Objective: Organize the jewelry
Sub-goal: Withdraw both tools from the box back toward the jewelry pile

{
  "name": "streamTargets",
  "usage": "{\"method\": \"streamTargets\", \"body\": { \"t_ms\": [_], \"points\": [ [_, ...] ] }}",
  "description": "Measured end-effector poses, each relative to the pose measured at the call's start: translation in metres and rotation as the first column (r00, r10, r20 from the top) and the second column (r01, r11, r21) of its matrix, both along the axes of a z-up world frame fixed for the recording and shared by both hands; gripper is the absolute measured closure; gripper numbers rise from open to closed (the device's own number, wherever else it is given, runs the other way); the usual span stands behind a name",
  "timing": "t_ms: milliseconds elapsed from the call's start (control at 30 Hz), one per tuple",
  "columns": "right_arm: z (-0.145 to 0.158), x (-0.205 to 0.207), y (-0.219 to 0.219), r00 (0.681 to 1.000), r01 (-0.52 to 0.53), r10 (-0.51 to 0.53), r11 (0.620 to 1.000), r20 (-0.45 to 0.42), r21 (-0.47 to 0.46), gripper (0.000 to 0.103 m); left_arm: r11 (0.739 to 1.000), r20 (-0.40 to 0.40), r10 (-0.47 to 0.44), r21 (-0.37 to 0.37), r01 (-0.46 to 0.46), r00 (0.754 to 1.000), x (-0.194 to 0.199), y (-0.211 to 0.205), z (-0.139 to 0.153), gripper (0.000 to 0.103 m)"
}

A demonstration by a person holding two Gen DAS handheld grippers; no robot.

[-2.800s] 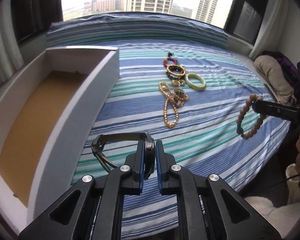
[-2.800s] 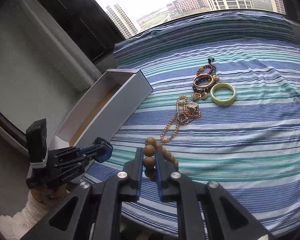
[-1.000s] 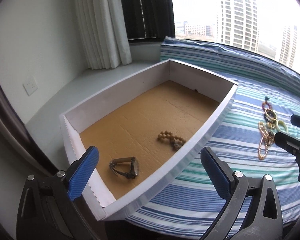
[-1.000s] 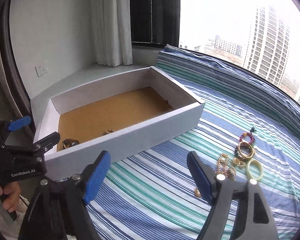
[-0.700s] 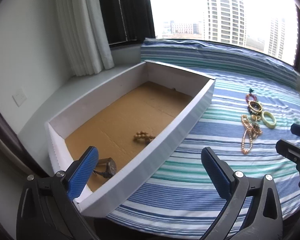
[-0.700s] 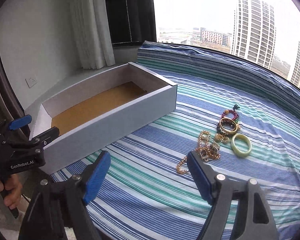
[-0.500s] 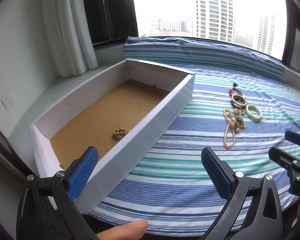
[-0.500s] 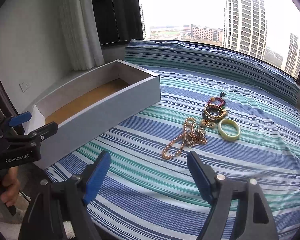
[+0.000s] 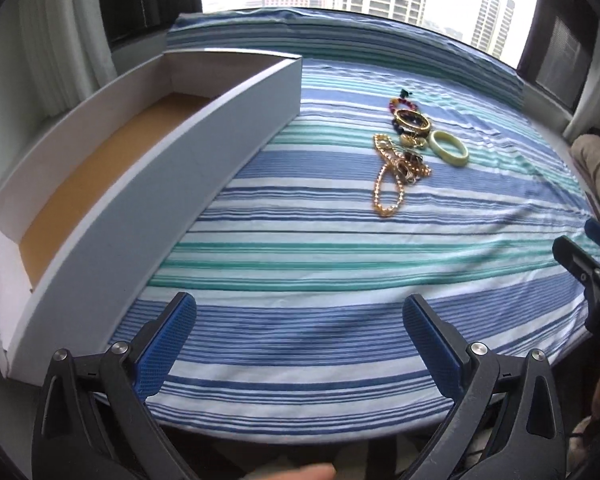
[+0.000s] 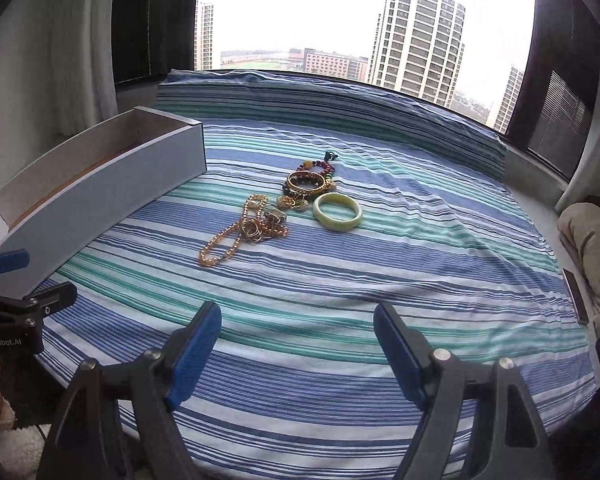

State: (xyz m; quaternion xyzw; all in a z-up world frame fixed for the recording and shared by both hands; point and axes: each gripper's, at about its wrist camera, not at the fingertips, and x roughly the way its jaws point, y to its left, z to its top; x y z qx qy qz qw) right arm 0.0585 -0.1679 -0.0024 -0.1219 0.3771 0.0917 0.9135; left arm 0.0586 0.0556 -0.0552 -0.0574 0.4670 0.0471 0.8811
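Note:
A cluster of jewelry lies on the striped bedspread: a gold bead chain [image 9: 388, 184] [image 10: 236, 236], a pale green bangle [image 9: 449, 148] [image 10: 337, 211], a gold bangle [image 9: 412, 119] [image 10: 306, 181] and a red bead bracelet [image 10: 316, 167]. A white box with a brown floor [image 9: 112, 168] [image 10: 100, 184] stands at the left; its contents are hidden. My left gripper [image 9: 300, 344] is open and empty near the bed's front edge. My right gripper [image 10: 298, 348] is open and empty, also near the front edge, short of the jewelry.
The striped bedspread [image 10: 380, 272] runs back to a window sill. A beige cushion [image 10: 588, 248] lies off the bed's right side. The other gripper shows at the right edge of the left wrist view [image 9: 588, 264] and the left edge of the right wrist view [image 10: 16, 300].
Both grippers, earlier shut on a watch and a wooden bead bracelet, let them go in the box. Both have swung right from the box toward the jewelry, jaws open.

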Motion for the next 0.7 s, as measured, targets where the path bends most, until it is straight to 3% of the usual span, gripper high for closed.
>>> {"method": "streamTargets", "body": {
  "t_ms": [167, 533, 700],
  "points": [
    [0.0, 0.002, -0.004, 1.0, 0.01, -0.01, 1.0, 0.0, 0.011, 0.023, 0.997, 0.012, -0.013, 0.071, 0.013, 1.0, 0.001, -0.013, -0.001, 0.001],
    [-0.007, 0.014, -0.016, 0.999, 0.049, -0.049, 0.999, -0.023, 0.002, 0.023, 0.999, 0.012, -0.034, 0.014, 0.034, 0.999, 0.013, -0.019, 0.001, 0.001],
    [-0.01, 0.02, -0.021, 0.997, 0.066, -0.067, 0.998, -0.03, -0.011, 0.023, 0.999, 0.032, -0.043, 0.035, 0.042, 0.999, 0.016, -0.024, 0.003, 0.001]
  ]
}}
